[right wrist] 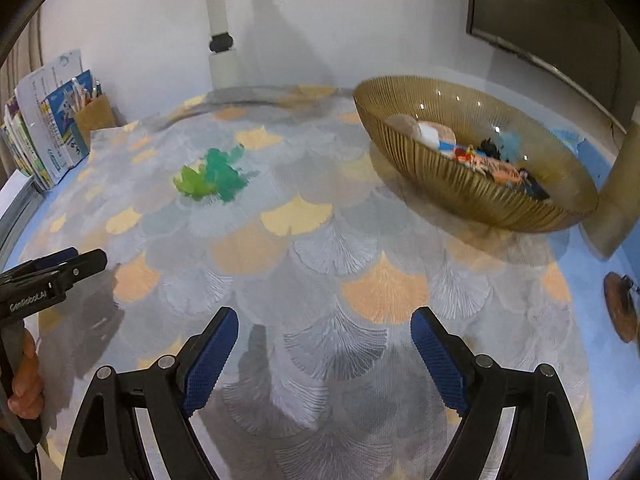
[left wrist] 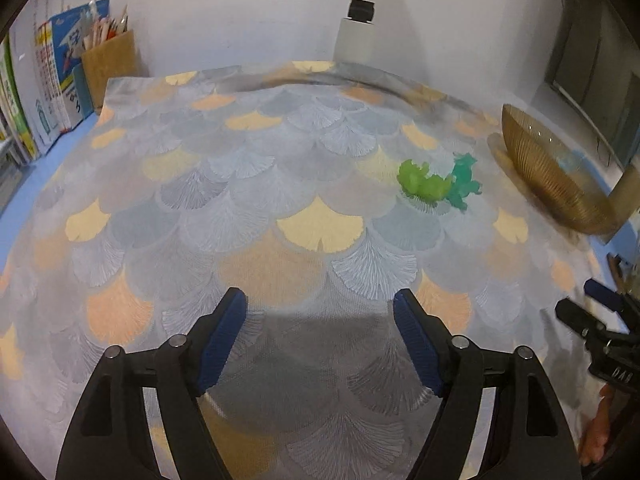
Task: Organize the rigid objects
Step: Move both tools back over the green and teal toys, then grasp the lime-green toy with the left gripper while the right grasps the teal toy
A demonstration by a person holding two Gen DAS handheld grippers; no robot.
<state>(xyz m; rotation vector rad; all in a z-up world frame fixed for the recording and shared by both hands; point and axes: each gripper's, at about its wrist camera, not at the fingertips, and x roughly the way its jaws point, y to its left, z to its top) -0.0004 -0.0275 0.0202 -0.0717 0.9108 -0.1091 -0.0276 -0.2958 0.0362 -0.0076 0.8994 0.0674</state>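
Left gripper (left wrist: 320, 300) and right gripper (right wrist: 325, 320) spread, empty, above fan-patterned tablecloth (left wrist: 304, 168) before white wall (left wrist: 240, 12).

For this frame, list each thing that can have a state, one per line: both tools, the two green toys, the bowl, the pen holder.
left tool: open, nothing between its pads
right tool: open, nothing between its pads
light green toy: on the cloth, touching the teal one
teal toy: on the cloth, outside the bowl
amber bowl: upright, holding several small toys
pen holder: upright, filled with pens
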